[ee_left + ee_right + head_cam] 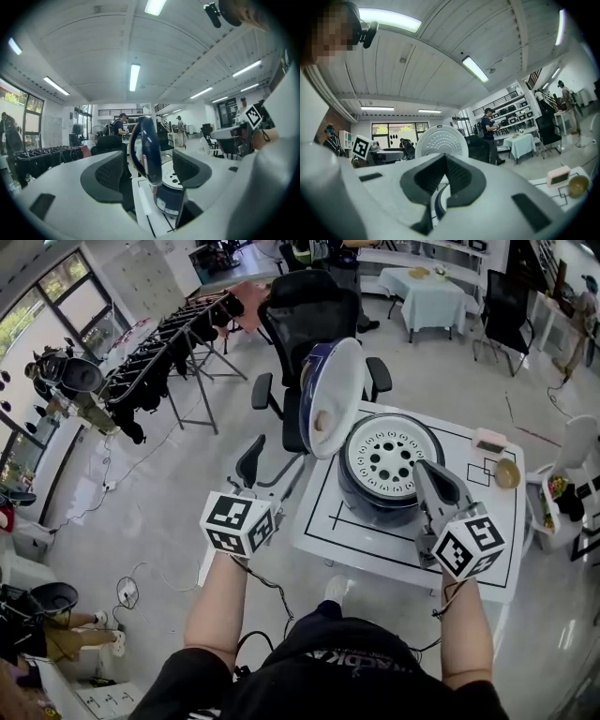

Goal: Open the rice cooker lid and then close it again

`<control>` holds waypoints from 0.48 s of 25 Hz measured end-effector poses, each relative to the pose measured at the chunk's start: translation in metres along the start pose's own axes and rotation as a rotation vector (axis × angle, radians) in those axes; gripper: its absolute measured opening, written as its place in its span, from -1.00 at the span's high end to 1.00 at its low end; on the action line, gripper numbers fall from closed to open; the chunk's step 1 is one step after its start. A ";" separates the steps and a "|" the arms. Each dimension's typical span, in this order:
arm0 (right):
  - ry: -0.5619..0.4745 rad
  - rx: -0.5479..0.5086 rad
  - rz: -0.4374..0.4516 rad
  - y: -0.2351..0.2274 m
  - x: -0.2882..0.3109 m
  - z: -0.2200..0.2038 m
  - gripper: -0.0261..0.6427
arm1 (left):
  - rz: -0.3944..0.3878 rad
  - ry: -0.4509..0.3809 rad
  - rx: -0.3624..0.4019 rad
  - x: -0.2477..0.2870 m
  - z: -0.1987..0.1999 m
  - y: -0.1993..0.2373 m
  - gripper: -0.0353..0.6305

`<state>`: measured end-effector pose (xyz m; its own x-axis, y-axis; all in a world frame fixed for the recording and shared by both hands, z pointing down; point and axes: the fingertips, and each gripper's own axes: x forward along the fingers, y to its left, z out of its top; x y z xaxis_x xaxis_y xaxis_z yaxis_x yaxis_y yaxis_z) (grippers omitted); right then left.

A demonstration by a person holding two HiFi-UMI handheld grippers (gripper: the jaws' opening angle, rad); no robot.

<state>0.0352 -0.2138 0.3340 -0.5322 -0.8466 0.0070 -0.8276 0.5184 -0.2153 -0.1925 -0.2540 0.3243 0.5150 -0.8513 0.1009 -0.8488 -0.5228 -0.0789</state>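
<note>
Nearly upright, rice cooker lid (330,397), inner face rightward.

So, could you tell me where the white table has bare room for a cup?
The table's near-left corner, in front of the rice cooker, is bare, as is the strip between cooker and bowl. The far right corner is crowded: bowl and pink block. The right gripper overhangs the near right.
</note>
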 end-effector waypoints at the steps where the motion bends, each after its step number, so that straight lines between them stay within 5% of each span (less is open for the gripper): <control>1: 0.004 -0.005 0.013 0.004 -0.008 -0.002 0.92 | 0.000 0.004 0.000 -0.010 -0.001 -0.013 -0.07; 12: 0.025 0.008 0.083 0.027 -0.093 -0.021 0.92 | -0.020 0.035 -0.041 -0.082 -0.017 -0.136 -0.07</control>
<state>0.0586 -0.1187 0.3485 -0.6033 -0.7974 0.0134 -0.7791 0.5857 -0.2237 -0.1212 -0.1118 0.3431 0.5278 -0.8383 0.1368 -0.8431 -0.5366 -0.0357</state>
